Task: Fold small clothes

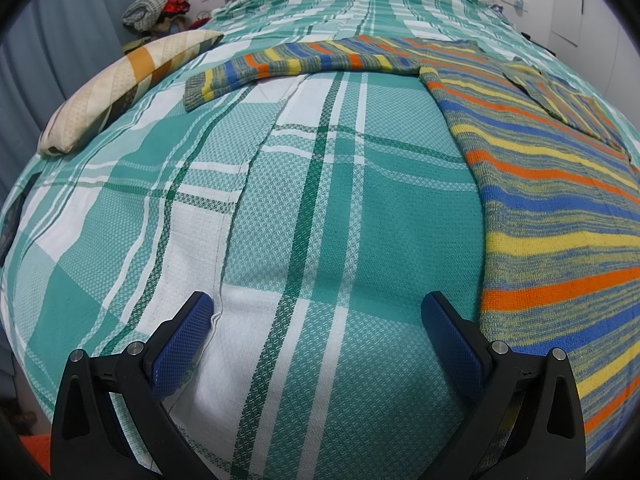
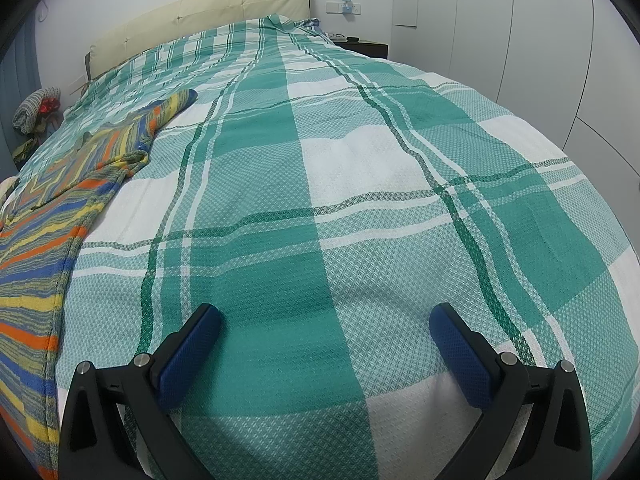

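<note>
A striped knit sweater (image 1: 552, 200) in yellow, orange, blue and grey lies flat on the green plaid bedspread (image 1: 320, 200). One sleeve (image 1: 288, 64) stretches out to the left. In the right wrist view the sweater (image 2: 44, 240) lies at the left edge, its other sleeve (image 2: 168, 110) reaching up the bed. My left gripper (image 1: 320, 312) is open and empty, just left of the sweater's hem. My right gripper (image 2: 326, 320) is open and empty over bare bedspread (image 2: 360, 200), to the right of the sweater.
A striped pillow (image 1: 120, 84) lies at the bed's left edge. A pile of clothes (image 1: 160, 8) sits beyond it by the curtain. A cream headboard (image 2: 200, 12) is at the far end, with a nightstand (image 2: 368, 46) and white wardrobes (image 2: 520, 40) on the right.
</note>
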A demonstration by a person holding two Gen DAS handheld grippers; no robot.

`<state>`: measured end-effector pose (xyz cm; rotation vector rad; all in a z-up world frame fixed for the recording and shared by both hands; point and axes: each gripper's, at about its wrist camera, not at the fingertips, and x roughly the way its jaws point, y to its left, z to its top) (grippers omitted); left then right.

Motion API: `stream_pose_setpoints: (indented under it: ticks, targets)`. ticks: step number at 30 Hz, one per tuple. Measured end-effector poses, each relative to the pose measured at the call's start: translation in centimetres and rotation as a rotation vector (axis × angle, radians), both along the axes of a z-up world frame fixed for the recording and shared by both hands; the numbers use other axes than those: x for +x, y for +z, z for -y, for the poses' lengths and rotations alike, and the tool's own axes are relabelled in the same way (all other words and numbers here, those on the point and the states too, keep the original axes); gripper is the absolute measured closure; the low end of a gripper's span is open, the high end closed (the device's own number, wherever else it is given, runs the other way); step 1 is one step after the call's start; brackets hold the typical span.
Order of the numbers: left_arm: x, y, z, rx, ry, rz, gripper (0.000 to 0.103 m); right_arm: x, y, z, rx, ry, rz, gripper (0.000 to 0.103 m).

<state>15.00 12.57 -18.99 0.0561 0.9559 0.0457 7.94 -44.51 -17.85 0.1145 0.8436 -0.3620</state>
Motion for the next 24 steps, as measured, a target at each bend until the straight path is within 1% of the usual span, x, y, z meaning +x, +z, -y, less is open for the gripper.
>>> stream_pose_setpoints:
  ticks: [10,14,15,17,18,20,21,22,23,24]
  targets:
    - [0.0,0.0,0.0,0.003,-0.004,0.002,0.001,0.0,0.0,0.0,0.0,-0.001,0.0,0.0]
    - [0.0,0.4,-0.3,-0.015,-0.008,-0.01,0.0,0.0,0.0,0.0,0.0,0.0,0.0,0.0]
    - [0.2,1.0,-0.7,-0.041,-0.005,-0.034,0.0,0.0,0.0,0.0,-0.001,-0.001,0.0,0.0]
    - [0.4,2.2,-1.7,-0.127,0.0,-0.051,0.001,0.0,0.0,0.0,0.0,-0.001,0.0,0.0]
    - [0.5,3.2,-3.0,-0.226,0.008,-0.034,0.001,0.0,0.0,0.0,-0.001,-0.001,-0.001,0.0]
    - [1.4,5.3,-5.7,-0.381,0.045,0.021,0.001,0.0,0.0,0.0,-0.001,-0.001,0.0,0.0]
    - [2.5,6.4,-7.6,-0.438,0.082,0.047,0.001,0.0,0.0,0.0,-0.001,-0.001,0.0,0.0]
    - [3.6,7.2,-9.0,-0.469,0.109,0.059,0.001,0.0,0.0,0.0,-0.001,-0.001,-0.001,0.0]
    - [5.2,7.8,-10.7,-0.501,0.14,0.059,0.001,0.1,0.0,0.0,-0.002,-0.001,-0.002,0.0]
    - [7.6,8.0,-12.9,-0.548,0.185,0.043,0.001,0.0,0.0,0.0,-0.003,-0.002,-0.001,0.0]
